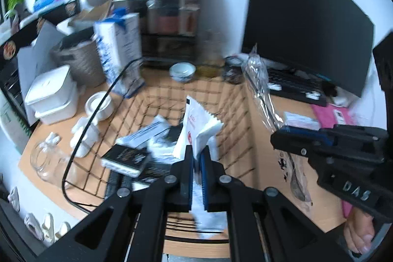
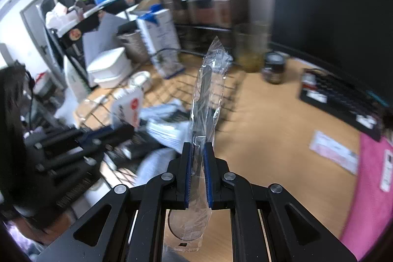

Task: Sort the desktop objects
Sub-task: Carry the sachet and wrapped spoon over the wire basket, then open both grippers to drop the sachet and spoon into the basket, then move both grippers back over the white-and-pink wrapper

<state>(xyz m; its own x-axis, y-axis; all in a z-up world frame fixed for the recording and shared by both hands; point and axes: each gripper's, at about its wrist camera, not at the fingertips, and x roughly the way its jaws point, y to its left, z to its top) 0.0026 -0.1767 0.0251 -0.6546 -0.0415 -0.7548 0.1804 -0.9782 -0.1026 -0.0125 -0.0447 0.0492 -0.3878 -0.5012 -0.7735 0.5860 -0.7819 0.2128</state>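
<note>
The left tongs grip a white sachet above the wire basket, which already holds several packets and a dark booklet. The right tongs pinch a clear-wrapped utensil just beside it. Farther back, a jar and bowl remain unsorted on the worktop.
</note>
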